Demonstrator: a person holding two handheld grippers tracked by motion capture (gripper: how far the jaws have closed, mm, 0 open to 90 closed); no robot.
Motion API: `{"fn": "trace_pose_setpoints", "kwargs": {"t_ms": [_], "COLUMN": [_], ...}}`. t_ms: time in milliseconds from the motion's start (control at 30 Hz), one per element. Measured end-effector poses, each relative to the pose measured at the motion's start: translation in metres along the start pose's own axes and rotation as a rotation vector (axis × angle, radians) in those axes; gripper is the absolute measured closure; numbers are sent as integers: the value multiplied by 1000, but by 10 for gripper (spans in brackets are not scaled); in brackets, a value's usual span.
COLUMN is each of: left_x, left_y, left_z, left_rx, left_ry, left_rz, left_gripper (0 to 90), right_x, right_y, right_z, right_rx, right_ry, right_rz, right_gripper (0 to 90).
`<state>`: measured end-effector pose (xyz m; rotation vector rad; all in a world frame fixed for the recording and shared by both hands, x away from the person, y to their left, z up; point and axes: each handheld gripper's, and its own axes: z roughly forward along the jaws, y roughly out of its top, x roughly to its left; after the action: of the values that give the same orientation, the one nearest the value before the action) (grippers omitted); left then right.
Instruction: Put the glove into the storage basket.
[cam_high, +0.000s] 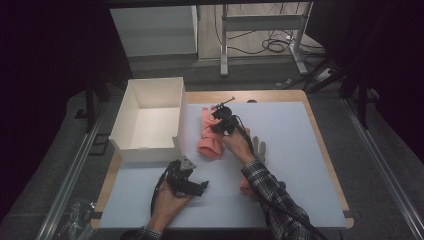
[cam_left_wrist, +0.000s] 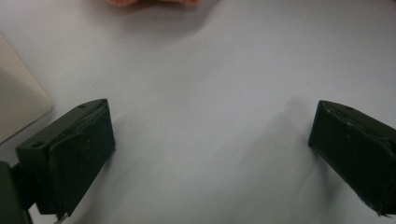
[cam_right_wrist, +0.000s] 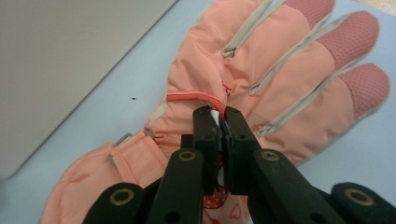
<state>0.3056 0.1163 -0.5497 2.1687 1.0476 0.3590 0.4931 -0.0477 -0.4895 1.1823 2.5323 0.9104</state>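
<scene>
Gripping the back of one salmon-pink ski glove (cam_right_wrist: 261, 79), the right gripper (cam_right_wrist: 223, 114) has its fingers (cam_right_wrist: 205, 135) pressed nearly together on a pinch of fabric just below the glove's red piping. No earlier look, so only the clamp itself is noted. In the high view the right gripper (cam_high: 221, 121) sits on top of that glove (cam_high: 209, 140), which lies flat on the desk (cam_high: 295, 150) just right of the box, finger end pointing away from the person.

Count: two pink gloves. The second (cam_high: 246, 184) shows as a pink edge beside the right sleeve, mostly hidden by the forearm. One grey glove (cam_high: 259, 148) lies just right of the right hand. One white open-topped box (cam_high: 150, 120) stands at the desk's left rear.

Left gripper (cam_high: 184, 181) rests low at the near edge, fingers (cam_left_wrist: 74, 158) spread wide over bare desk, nothing between them.
</scene>
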Motion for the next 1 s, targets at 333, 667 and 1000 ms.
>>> {"fn": "trace_pose_setpoints", "kwargs": {"t_ms": [333, 667, 1000], "left_x": [0, 0, 0], "left_y": [0, 0, 0], "left_z": [0, 0, 0], "left_rx": [2, -2, -1], "left_ry": [1, 2, 2], "left_rz": [1, 1, 2], "left_gripper": [3, 4, 4], "right_x": [7, 16, 29], "right_y": [3, 3, -10], "right_z": [-31, -70, -124], "right_rx": [-34, -62, -69], "right_ry": [63, 150, 210], "right_rz": [-25, -55, -112], "right_gripper": [856, 854, 853]}}
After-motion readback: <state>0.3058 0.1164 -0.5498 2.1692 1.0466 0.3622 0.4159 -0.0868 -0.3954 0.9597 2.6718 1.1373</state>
